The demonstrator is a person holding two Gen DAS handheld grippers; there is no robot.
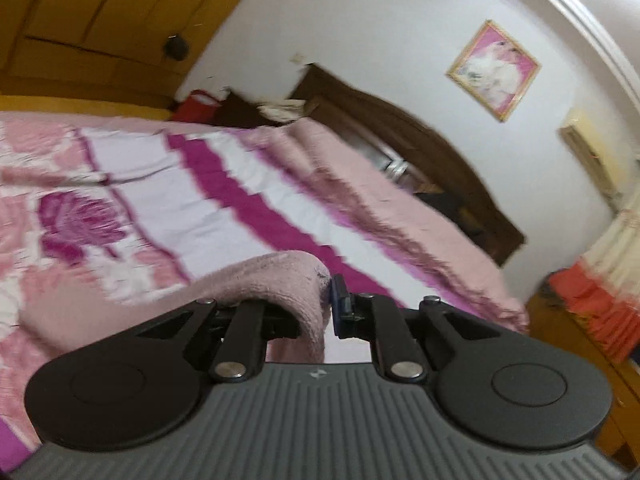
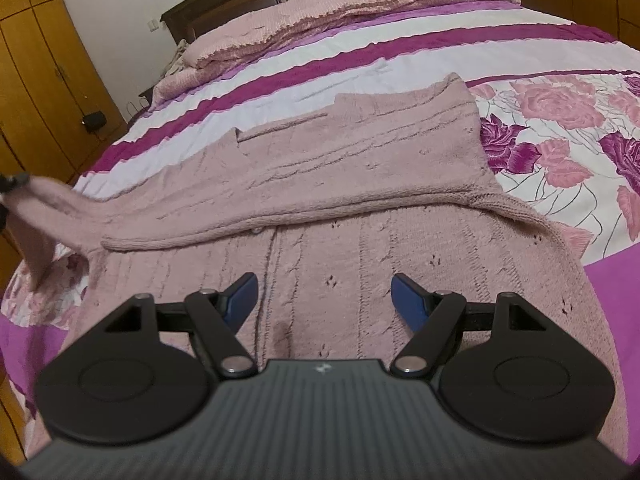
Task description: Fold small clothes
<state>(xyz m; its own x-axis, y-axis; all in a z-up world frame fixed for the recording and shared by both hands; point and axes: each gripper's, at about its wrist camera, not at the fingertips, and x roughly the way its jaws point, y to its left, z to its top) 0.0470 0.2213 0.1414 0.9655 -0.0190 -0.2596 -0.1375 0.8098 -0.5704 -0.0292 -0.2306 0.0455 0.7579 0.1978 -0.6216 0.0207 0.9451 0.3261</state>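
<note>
A dusty-pink cable-knit sweater (image 2: 360,184) lies spread on the bed (image 2: 400,52), which wears a floral cover banded in white and magenta. At the sweater's left end, one sleeve (image 2: 44,200) is pulled up and away from the body, stretched toward the left gripper (image 2: 10,190), only a dark sliver of which shows at the frame edge in the right wrist view. In the left wrist view the left gripper (image 1: 326,304) has its jaws drawn close on a fold of that fuzzy pink sleeve (image 1: 276,280), which drapes over the left finger, the blue pad (image 1: 340,300) pressed against its right side. Above the sweater's lower middle hangs the right gripper (image 2: 324,296), its jaws spread wide and holding nothing, blue fingertips (image 2: 408,296) apart over the knit. The other sleeve lies folded across the sweater's chest, its cuff toward the right
</note>
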